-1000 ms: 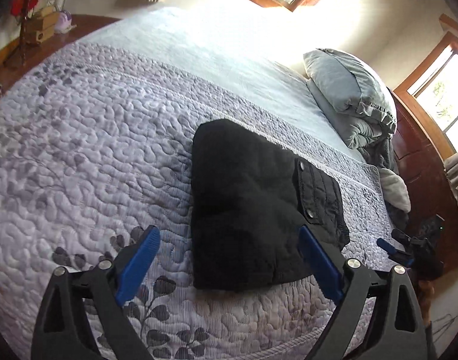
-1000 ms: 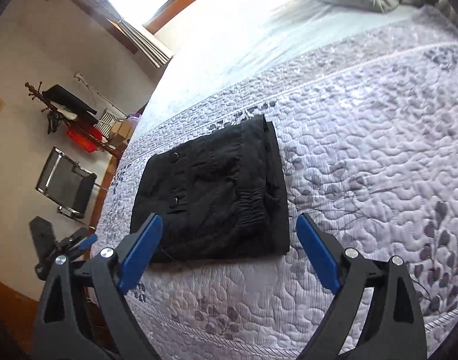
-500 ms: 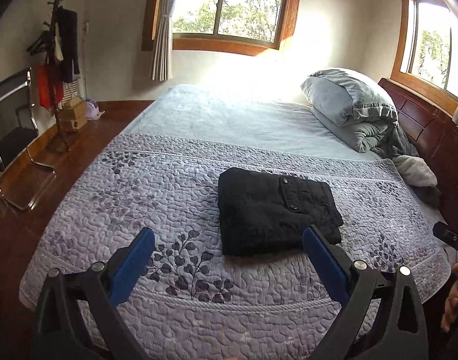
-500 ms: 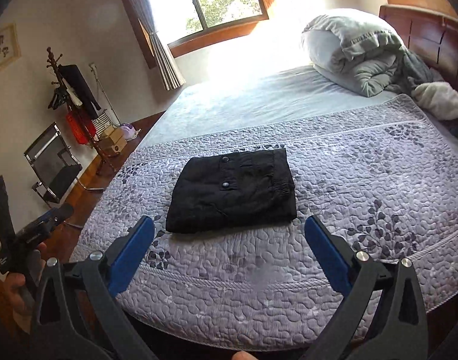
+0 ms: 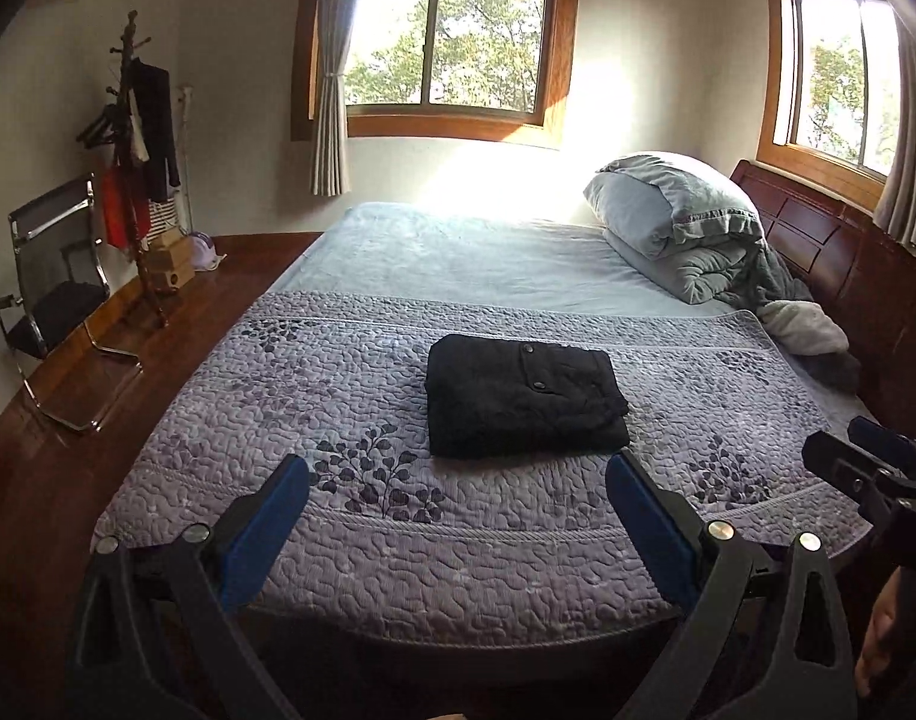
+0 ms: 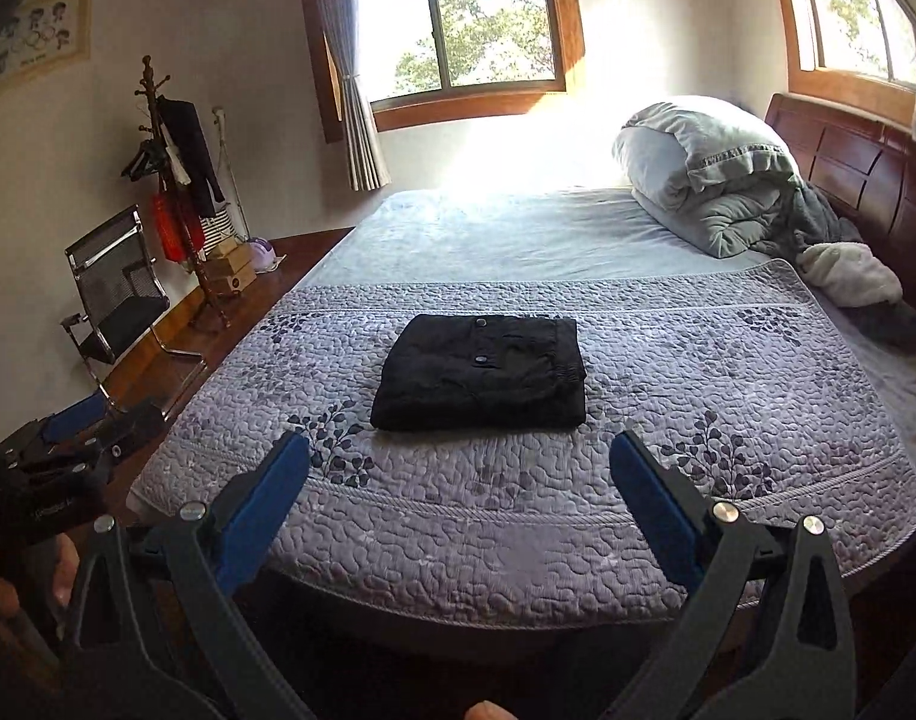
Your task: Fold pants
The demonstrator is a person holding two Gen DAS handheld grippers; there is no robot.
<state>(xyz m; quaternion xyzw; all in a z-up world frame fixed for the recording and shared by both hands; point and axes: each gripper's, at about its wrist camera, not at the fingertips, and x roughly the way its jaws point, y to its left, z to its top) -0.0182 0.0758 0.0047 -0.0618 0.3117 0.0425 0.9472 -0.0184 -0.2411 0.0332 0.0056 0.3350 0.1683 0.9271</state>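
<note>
Quilted bed [image 5: 518,570], folded black pants [image 5: 524,397] well beyond both empty, wide-apart tools [image 5: 458,495] [image 6: 458,474]

Open quilt around the folded pants

From my feed, bare quilt [image 5: 314,396] rings the folded pants [image 5: 524,396] on every side. My left gripper [image 5: 458,480] and right gripper [image 6: 458,456] hang wide apart off the near edge. The piled bedding [image 5: 692,234] and headboard [image 5: 830,252] close off the right side.
</note>
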